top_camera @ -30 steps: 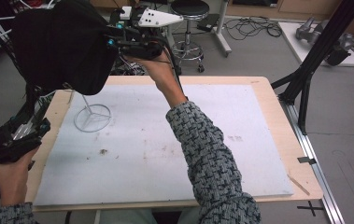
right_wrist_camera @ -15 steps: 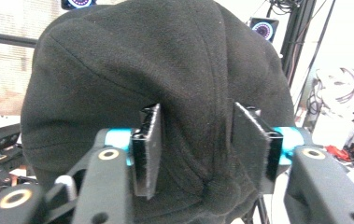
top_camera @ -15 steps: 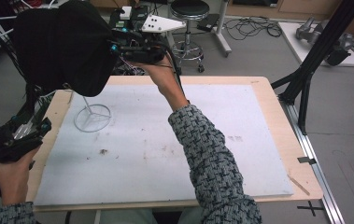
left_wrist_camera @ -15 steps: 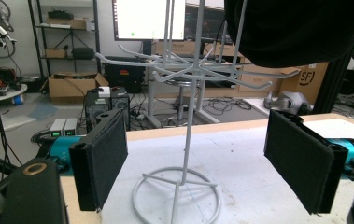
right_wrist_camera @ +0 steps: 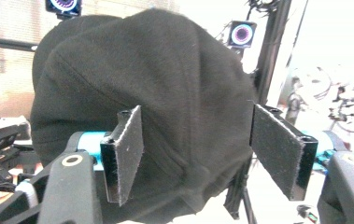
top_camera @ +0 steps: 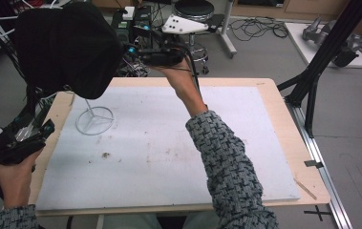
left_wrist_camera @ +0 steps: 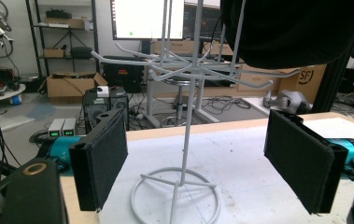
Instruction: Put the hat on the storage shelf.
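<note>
Counting one black hat atop one white wire rack at the surface's far left, you hold your right claw spread just before the hat, not touching. Your left claw is spread too, low, facing the rack's pole and ring base.

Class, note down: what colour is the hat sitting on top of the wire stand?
Black hat, clearest in the right gripper view; the wire stand is white.

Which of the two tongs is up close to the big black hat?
The right tongs, held high at the far edge of the table, right beside the black hat. The left tongs sit low by the near left corner.
</note>
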A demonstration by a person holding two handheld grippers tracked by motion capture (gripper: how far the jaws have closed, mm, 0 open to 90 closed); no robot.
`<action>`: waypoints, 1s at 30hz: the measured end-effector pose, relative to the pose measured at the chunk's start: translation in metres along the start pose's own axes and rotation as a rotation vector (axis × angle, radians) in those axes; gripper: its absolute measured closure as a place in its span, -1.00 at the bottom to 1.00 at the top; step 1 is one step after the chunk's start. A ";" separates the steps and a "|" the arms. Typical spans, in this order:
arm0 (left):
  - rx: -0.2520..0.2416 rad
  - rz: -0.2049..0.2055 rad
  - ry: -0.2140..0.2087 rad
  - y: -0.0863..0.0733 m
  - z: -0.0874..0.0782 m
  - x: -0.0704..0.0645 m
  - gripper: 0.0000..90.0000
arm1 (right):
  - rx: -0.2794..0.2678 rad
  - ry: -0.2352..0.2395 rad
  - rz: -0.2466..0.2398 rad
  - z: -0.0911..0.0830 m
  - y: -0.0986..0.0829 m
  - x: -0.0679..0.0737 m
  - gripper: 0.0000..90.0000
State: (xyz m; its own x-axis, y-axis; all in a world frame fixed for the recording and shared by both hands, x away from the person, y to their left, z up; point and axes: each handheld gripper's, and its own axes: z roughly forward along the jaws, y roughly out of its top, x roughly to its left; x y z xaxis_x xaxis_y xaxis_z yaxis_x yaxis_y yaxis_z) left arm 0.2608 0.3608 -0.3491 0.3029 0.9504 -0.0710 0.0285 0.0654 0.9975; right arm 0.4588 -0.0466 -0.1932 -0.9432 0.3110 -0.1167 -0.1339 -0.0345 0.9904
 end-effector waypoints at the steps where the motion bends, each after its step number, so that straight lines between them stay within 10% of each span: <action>1: 0.003 0.003 -0.001 0.000 0.001 0.000 -0.52 | -0.006 -0.027 -0.002 -0.011 0.001 -0.002 -0.31; 18: 0.046 0.022 -0.040 -0.007 0.023 -0.013 -0.52 | -0.021 -0.280 -0.043 -0.149 0.001 -0.011 -0.72; 30: 0.075 0.043 -0.070 -0.013 0.036 -0.027 -0.52 | -0.007 -0.515 -0.039 -0.262 -0.034 0.000 -0.73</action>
State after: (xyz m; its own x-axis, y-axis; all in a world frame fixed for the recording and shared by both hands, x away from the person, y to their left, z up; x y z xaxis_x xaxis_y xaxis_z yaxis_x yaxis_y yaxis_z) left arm 0.2868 0.3230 -0.3603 0.3713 0.9280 -0.0308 0.0843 -0.0006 0.9964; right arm 0.3840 -0.2939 -0.2465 -0.6656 0.7395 -0.1004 -0.1696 -0.0188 0.9853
